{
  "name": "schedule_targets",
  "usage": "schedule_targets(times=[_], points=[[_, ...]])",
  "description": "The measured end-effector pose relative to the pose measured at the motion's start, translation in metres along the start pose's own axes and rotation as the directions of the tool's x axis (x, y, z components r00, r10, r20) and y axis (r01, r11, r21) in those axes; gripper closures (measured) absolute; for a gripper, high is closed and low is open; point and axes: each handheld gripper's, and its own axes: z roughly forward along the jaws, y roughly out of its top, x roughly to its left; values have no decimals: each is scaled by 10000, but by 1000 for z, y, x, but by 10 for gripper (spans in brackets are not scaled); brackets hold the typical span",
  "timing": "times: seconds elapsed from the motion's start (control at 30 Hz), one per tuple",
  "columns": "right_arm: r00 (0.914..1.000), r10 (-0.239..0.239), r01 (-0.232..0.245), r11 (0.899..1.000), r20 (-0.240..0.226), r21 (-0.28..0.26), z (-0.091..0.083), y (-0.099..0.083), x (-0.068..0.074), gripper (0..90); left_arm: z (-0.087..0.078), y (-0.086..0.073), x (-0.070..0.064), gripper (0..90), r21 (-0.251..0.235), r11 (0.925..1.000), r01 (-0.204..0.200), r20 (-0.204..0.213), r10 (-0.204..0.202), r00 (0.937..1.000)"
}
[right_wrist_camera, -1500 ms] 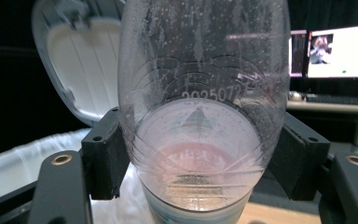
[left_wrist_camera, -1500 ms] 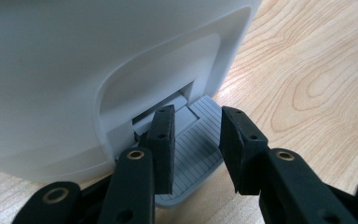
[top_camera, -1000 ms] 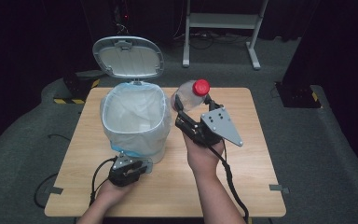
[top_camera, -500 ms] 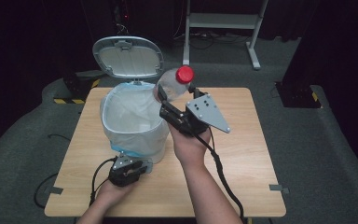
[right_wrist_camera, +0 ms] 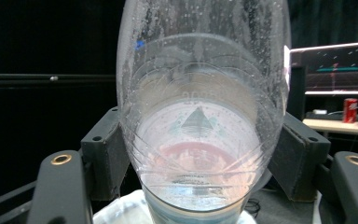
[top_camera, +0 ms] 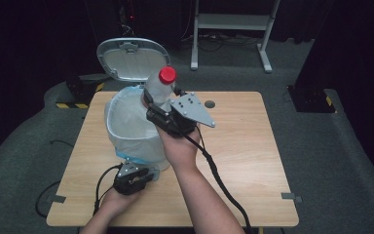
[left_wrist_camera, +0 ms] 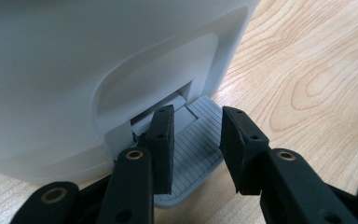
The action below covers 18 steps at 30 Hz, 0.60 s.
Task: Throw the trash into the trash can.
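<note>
A clear plastic bottle [top_camera: 157,88] with a red cap [top_camera: 167,74] is clamped in my right gripper [top_camera: 155,103], tilted, above the right rim of a pale pedal bin [top_camera: 129,129]. The bin's lid [top_camera: 131,58] stands open and a white liner fills it. In the right gripper view the bottle's base [right_wrist_camera: 200,121] sits between my right gripper's [right_wrist_camera: 200,156] jaws. My left gripper [top_camera: 137,174] lies at the bin's foot near the table's front. Its own view shows the left gripper [left_wrist_camera: 196,128] with jaws apart over the ribbed grey pedal [left_wrist_camera: 196,144].
The bin stands on the left half of a wooden table [top_camera: 243,146], which has a small dark hole [top_camera: 209,104] near its far edge. A white metal frame [top_camera: 233,29] stands on the floor behind. A red can [right_wrist_camera: 350,109] rests on a distant desk.
My right gripper has carried the bottle leftward and upward, from beside the bin to above its right rim. The left gripper has stayed at the pedal.
</note>
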Motion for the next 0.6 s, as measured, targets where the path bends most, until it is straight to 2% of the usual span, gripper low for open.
schedule_targets(times=[0.27, 0.47, 0.53, 0.6], points=[[9989, 231, -212, 9987, -400, 468, 18, -7, 10, 295, 0, 0, 0, 649, -24, 10000, -68, 157, 68, 9999], [9972, 364, -300, 9950, -654, 949, 29, -7, 10, 286, 1, 0, -1, 656, -10, 10000, -93, 105, 93, 9999], [9959, 516, -407, 9890, -740, 1423, 33, -6, 9, 240, 1, 0, -2, 657, 60, 9999, -123, 95, 123, 9999], [9964, 607, -508, 9862, -586, 1578, 34, -6, 7, 196, 1, 0, -2, 657, 19, 9998, -189, 16, 189, 9998]])
